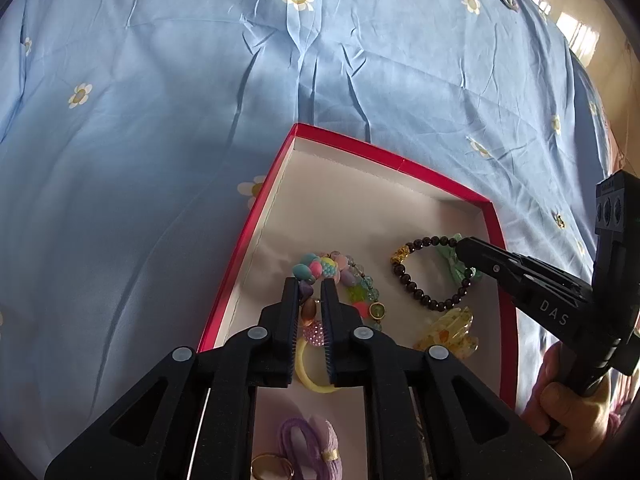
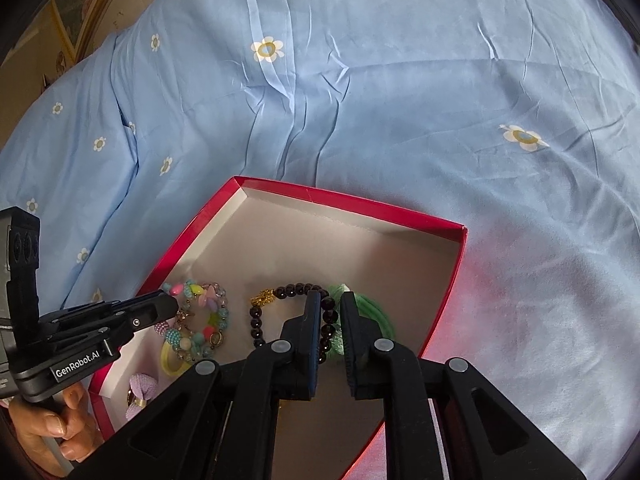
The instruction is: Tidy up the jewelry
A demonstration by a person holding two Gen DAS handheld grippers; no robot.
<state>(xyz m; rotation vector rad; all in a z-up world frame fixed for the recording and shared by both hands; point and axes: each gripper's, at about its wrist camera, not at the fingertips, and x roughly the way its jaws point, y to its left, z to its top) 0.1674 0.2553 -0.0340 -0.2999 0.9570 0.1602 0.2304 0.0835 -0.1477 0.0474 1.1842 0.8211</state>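
The left gripper [image 1: 311,286] hangs over the colourful bead bracelet [image 1: 344,280] in the red box [image 1: 256,208], its jaws parted by a narrow gap and gripping nothing; a few beads sit in the gap, loose. The right gripper [image 2: 331,300] is likewise slightly parted and released, with the dark bead bracelet [image 2: 256,320] lying between its fingers and a green hair tie [image 2: 372,312] just beside. Everything lies crowded in the near end of the box on the blue sheet [image 1: 160,80]. The risk, as I judge it: closing here could snag a neighbouring piece, dragging the tangle out, or beads could slip from so thin a bite.
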